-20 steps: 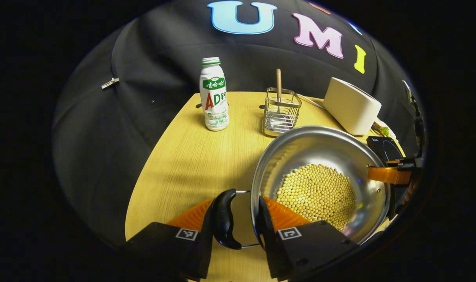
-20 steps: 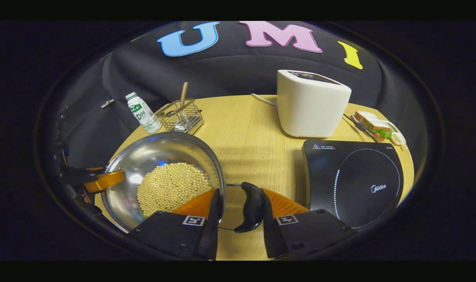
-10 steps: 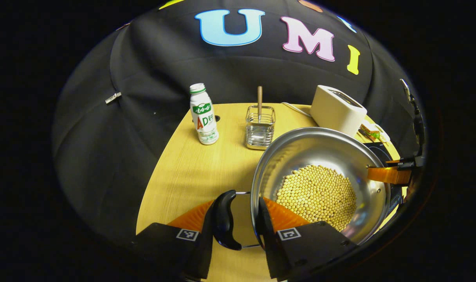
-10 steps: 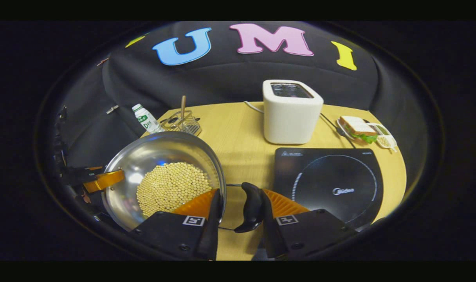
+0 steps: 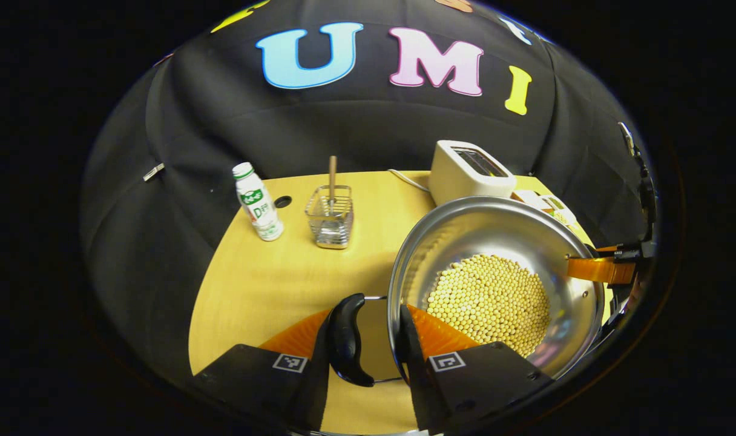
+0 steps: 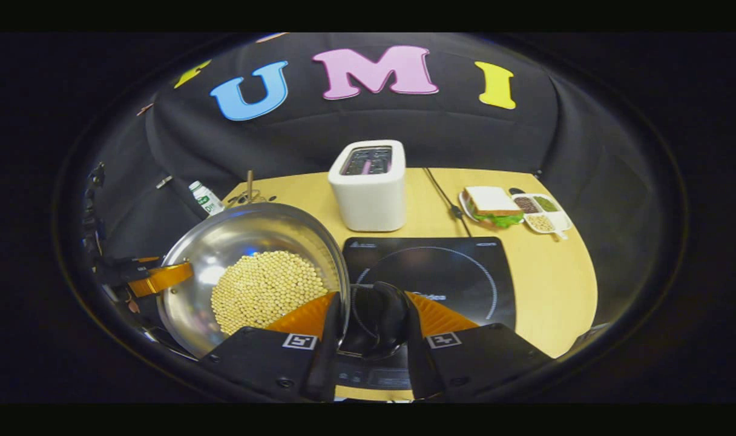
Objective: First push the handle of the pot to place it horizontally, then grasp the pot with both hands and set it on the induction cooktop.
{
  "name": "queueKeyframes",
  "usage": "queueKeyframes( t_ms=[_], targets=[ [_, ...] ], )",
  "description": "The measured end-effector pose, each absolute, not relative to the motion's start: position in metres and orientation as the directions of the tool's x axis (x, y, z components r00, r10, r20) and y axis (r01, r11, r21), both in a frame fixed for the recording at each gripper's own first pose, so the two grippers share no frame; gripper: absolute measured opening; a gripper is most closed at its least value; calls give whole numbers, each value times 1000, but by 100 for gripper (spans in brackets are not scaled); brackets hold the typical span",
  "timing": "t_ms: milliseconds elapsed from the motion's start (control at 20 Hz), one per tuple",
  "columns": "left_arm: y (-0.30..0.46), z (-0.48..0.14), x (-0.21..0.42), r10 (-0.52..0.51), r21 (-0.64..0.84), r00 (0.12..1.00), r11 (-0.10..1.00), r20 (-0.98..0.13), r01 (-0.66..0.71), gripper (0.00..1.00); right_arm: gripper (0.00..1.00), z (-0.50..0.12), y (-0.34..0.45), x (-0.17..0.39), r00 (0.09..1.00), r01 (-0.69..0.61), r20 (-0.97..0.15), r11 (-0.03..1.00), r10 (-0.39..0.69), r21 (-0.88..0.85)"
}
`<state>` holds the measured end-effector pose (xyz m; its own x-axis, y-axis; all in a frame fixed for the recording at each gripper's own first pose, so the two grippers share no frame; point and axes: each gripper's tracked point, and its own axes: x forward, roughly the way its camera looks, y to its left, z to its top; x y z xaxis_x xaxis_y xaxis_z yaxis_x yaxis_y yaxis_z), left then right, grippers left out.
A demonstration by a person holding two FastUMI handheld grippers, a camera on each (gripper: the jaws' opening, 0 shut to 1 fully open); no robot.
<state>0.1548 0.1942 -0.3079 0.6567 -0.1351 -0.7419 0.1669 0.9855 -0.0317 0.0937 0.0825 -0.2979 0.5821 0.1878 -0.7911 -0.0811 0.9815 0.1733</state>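
A steel pot (image 5: pixel 477 230) holding soybeans (image 5: pixel 489 300) hangs above the table, carried by both grippers. My left gripper (image 5: pixel 362 345) is shut on the pot's black left handle (image 5: pixel 345 339), one finger outside the handle and one inside the rim. My right gripper (image 6: pixel 368 327) is shut the same way on the black right handle (image 6: pixel 387 318). In the right gripper view the pot (image 6: pixel 241 233) sits at the left, and the black induction cooktop (image 6: pixel 453 266) lies below and behind the right handle. Each view shows the other gripper's orange finger (image 5: pixel 598 269) at the pot's far rim.
A white toaster (image 6: pixel 368 184) stands behind the cooktop, its cord running right. A sandwich plate (image 6: pixel 492 204) and a small divided dish (image 6: pixel 540 212) lie at the back right. A drink bottle (image 5: pixel 256 203) and a wire utensil basket (image 5: pixel 330 217) stand at the back left of the wooden table (image 6: pixel 549 272).
Both grippers have carried the pot up and to the right. The cooktop, formerly off to the right, now lies under the right handle. The bottle and basket look farther away.
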Motion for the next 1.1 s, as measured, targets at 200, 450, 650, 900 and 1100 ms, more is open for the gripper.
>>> queueKeyframes(
  t_ms=[200,450,650,900,1100],
  targets=[
    [170,-306,156,-168,-46,650,979,-741,200,58,51,-296,35,96,588,-56,-793,985,163,161],
    [149,-308,157,-189,-53,643,973,-742,225,58,51,-303,-9,97,583,-28,-800,988,139,152],
    [136,-311,158,-204,-61,637,969,-743,240,58,51,-310,-36,100,581,-13,-804,989,126,146],
    [124,-314,161,-218,-64,632,964,-744,257,58,51,-322,-63,104,577,6,-809,990,113,143],
    [117,-318,163,-226,-70,629,963,-744,262,58,51,-333,-78,109,578,14,-809,990,108,142]
  ],
)
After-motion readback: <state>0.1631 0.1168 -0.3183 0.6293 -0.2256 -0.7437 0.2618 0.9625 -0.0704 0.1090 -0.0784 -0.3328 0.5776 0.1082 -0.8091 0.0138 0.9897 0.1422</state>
